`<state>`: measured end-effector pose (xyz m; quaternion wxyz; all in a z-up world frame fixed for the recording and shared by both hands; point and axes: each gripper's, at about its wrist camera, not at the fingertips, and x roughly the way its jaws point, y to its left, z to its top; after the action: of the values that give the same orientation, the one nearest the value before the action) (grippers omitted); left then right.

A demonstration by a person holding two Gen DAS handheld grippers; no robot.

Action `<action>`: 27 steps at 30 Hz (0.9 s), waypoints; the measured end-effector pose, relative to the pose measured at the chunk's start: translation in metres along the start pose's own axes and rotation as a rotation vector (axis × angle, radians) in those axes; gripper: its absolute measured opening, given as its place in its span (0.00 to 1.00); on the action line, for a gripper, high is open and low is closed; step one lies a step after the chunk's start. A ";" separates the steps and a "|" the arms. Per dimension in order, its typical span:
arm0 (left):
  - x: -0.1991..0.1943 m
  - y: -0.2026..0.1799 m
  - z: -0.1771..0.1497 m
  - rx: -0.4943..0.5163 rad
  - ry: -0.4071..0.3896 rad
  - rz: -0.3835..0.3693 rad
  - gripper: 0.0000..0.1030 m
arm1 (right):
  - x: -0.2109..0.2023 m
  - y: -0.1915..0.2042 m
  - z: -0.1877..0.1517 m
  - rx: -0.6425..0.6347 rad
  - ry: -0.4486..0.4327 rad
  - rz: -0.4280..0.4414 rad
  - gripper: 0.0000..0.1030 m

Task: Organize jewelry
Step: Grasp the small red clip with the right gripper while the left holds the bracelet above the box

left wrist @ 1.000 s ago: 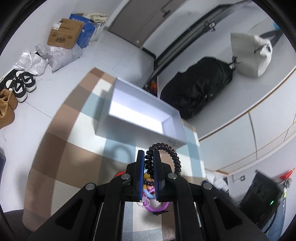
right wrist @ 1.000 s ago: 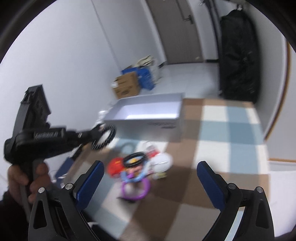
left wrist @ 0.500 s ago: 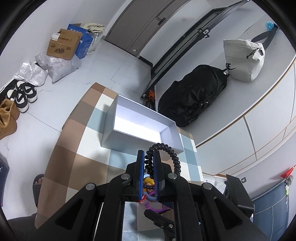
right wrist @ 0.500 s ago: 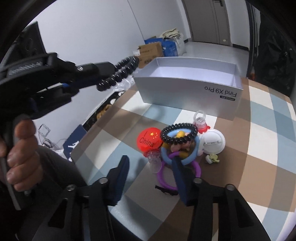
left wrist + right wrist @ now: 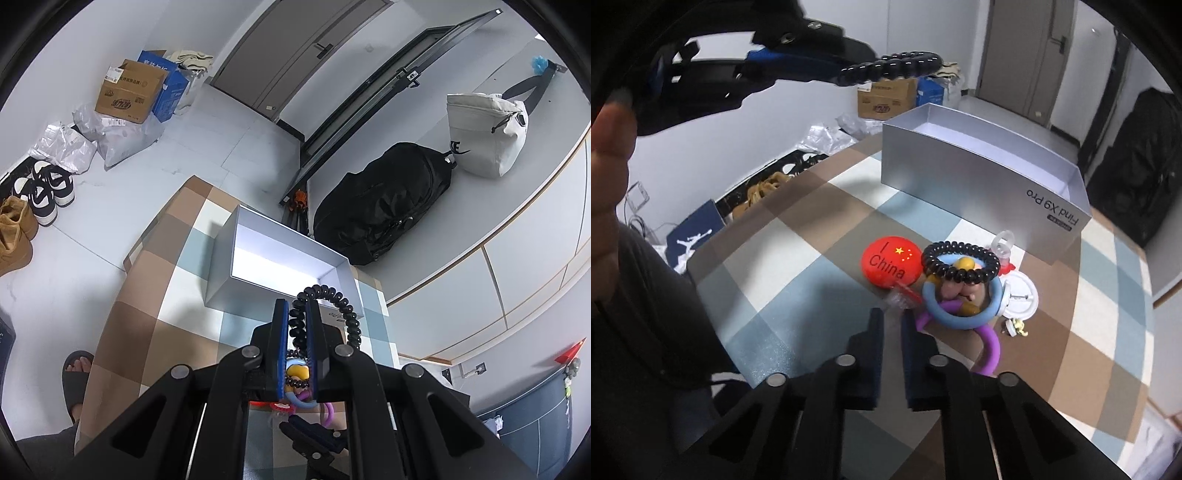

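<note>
My left gripper (image 5: 296, 306) is shut on a black spiral hair tie (image 5: 347, 310), held in the air in front of an open silver box (image 5: 221, 284). The right wrist view shows that gripper (image 5: 846, 72) and its hair tie (image 5: 897, 64) high at the upper left. On the checked cloth before the box (image 5: 960, 184) lies a pile: a red China badge (image 5: 890, 260), a second black spiral hair tie (image 5: 960, 275), a blue ring (image 5: 991, 306), a purple ring (image 5: 991, 350). My right gripper (image 5: 892, 314) is shut, its tips at the crinkled clear wrapper (image 5: 895, 297) below the badge; whether it pinches the wrapper is unclear.
A white round badge (image 5: 1023, 295) and a small clear charm (image 5: 1003, 247) lie right of the pile. A hand (image 5: 605, 147) holds the left tool. On the floor are shoes (image 5: 44, 188), cardboard boxes (image 5: 129, 92), a black bag (image 5: 380, 206) and a sandalled foot (image 5: 75, 380).
The right gripper's jaws went from wide open to shut while it dropped and rolled toward the pile, ending at the badge's wrapper. The left gripper kept holding the hair tie nearly in place.
</note>
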<state>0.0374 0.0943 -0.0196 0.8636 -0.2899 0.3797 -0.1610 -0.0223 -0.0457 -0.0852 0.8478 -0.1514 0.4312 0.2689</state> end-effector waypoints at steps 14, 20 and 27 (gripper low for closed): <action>0.006 0.001 0.001 -0.021 -0.001 0.012 0.05 | -0.010 -0.034 0.006 0.189 -0.027 0.143 0.03; 0.004 0.009 0.002 -0.057 -0.004 0.014 0.05 | 0.002 -0.030 0.007 0.202 0.012 0.194 0.23; 0.004 0.008 0.002 -0.061 0.002 0.013 0.05 | 0.009 -0.016 0.011 0.130 0.022 0.117 0.35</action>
<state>0.0419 0.0994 -0.0259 0.8550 -0.3138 0.3870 -0.1441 -0.0014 -0.0508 -0.0861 0.8340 -0.0736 0.4651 0.2875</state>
